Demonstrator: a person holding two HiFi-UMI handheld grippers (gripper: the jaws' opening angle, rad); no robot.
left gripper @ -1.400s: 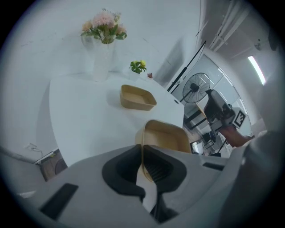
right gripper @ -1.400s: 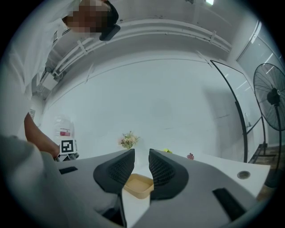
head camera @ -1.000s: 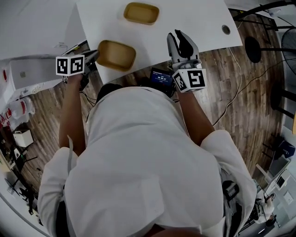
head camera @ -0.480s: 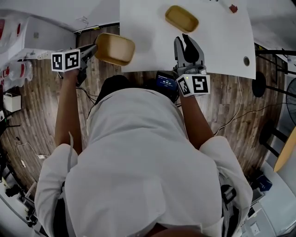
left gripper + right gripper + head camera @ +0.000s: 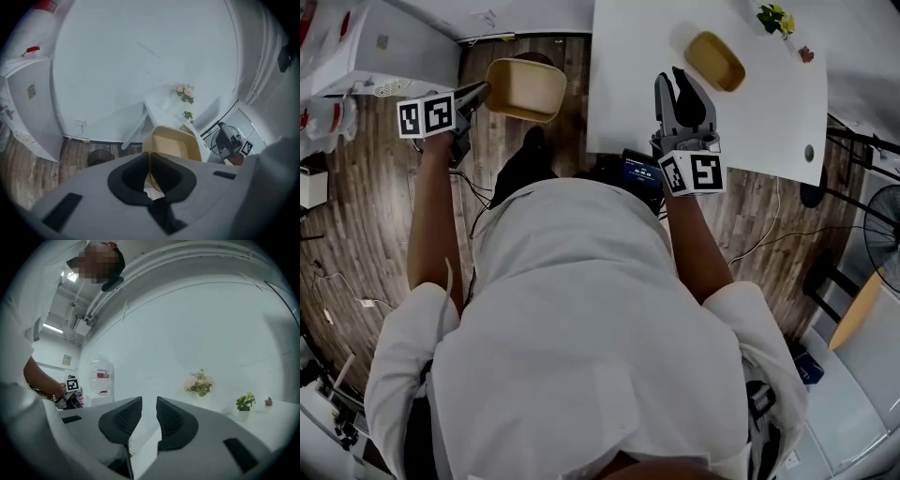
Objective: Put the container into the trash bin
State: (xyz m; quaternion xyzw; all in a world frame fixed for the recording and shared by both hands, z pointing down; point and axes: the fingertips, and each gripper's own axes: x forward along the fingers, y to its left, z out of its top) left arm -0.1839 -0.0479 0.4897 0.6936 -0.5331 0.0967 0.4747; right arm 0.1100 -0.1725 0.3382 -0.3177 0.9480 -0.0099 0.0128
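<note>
A tan container hangs over the wooden floor, left of the white table. My left gripper is shut on its near rim. In the left gripper view, the container juts out past the gripper, whose pads pinch its wall. Beyond it, a dark round trash bin stands on the floor by the wall and a table leg. My right gripper is open over the table's near edge. In the right gripper view, nothing lies between the jaws of that gripper. A second tan container rests on the table.
A white cabinet stands at the far left against the wall. Flowers sit at the table's back right corner. A fan and a cable are on the floor to the right. Another person's arm shows at left.
My left gripper has carried the container off the table's left edge and out over the floor. The right gripper has swung left along with it, jaws unchanged.
</note>
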